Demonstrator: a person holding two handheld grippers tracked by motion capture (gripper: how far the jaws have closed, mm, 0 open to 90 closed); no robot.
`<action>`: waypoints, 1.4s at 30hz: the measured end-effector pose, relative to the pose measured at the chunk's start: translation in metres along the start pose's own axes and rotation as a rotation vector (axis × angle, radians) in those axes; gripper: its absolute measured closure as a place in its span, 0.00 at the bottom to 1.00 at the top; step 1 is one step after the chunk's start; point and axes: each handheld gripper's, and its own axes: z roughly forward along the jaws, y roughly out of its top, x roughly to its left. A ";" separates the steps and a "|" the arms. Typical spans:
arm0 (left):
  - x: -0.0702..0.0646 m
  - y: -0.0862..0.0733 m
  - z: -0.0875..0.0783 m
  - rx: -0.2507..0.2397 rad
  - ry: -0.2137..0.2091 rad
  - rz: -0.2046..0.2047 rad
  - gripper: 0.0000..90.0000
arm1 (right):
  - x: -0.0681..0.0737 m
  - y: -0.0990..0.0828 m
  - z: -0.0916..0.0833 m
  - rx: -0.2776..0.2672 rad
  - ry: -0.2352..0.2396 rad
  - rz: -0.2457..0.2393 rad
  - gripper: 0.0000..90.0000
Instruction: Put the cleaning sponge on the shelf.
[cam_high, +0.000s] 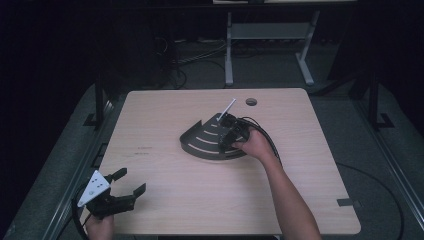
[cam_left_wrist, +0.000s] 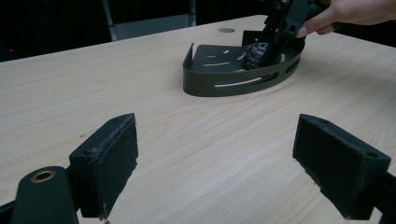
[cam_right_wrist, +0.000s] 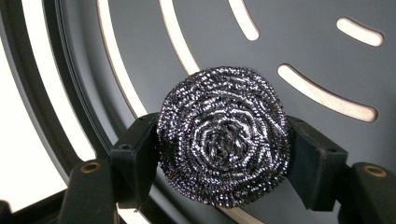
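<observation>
Scourer (cam_right_wrist: 223, 135) down inside tray (cam_high: 197, 137), mid-bench toward far edge; right hand-held gripper (cam_right_wrist: 223, 140) barely parted, pads touching it. Release, withdrawal left. Left hand-held gripper (cam_high: 125, 185) wide, empty, near-left corner.

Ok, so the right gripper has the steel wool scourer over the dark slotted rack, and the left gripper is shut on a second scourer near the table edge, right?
Not quite. The left gripper is open and holds nothing, as the left gripper view shows: bare table between its jaws. The rest stands: the right gripper has the steel wool scourer between its pads over the dark slotted rack.
</observation>
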 end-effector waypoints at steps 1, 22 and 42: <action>0.000 0.000 0.000 0.001 0.000 0.000 0.15 | 0.000 0.000 0.000 -0.001 0.001 0.000 0.34; 0.000 0.000 0.001 0.003 0.000 0.002 0.15 | 0.000 -0.004 -0.011 -0.021 -0.003 -0.006 0.30; -0.001 0.000 0.001 0.006 0.000 0.002 0.15 | 0.003 -0.015 -0.044 -0.064 -0.029 -0.015 0.27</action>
